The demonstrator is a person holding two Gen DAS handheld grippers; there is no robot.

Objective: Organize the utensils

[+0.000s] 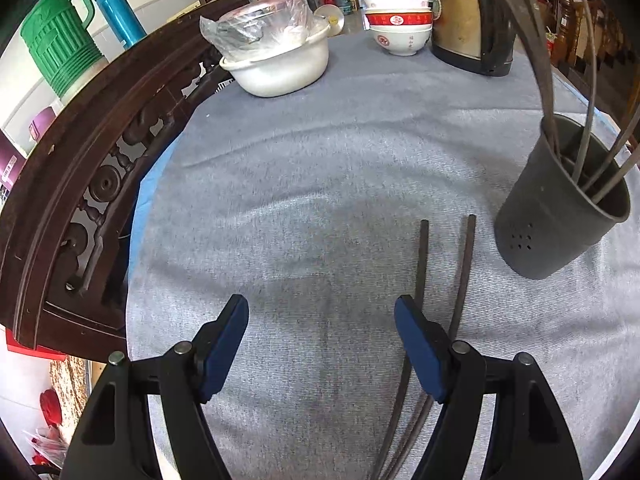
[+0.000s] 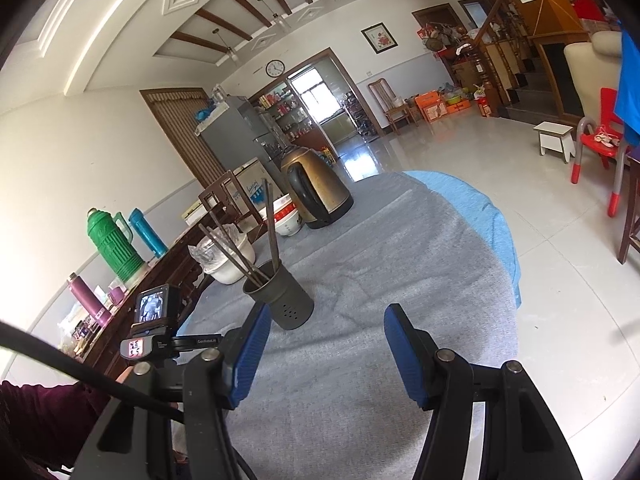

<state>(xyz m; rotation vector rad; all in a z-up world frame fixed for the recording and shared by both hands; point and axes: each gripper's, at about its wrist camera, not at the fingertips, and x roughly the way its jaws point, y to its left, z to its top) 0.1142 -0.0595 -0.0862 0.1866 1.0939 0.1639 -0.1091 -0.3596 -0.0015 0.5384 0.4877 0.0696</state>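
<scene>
A pair of dark chopsticks point(image 1: 464, 272) lies on the grey tablecloth point(image 1: 312, 200), running away from me just under and beside the right finger of my left gripper point(image 1: 322, 312). That gripper is open, nothing between its blue pads point(image 1: 420, 356). A dark utensil holder point(image 1: 560, 204) with several chopsticks in it stands at the right. In the right wrist view the same holder point(image 2: 284, 300) stands just beyond my right gripper point(image 2: 326, 320), which is open and empty over the cloth. The loose chopsticks do not show there.
At the table's far end stand a white basin with a bagged lid point(image 1: 276, 56), stacked bowls point(image 1: 400, 28) and a kettle point(image 1: 468, 20). A carved wooden chair back point(image 1: 92, 168) borders the left edge. A sleeve and the left device point(image 2: 152, 320) show at lower left.
</scene>
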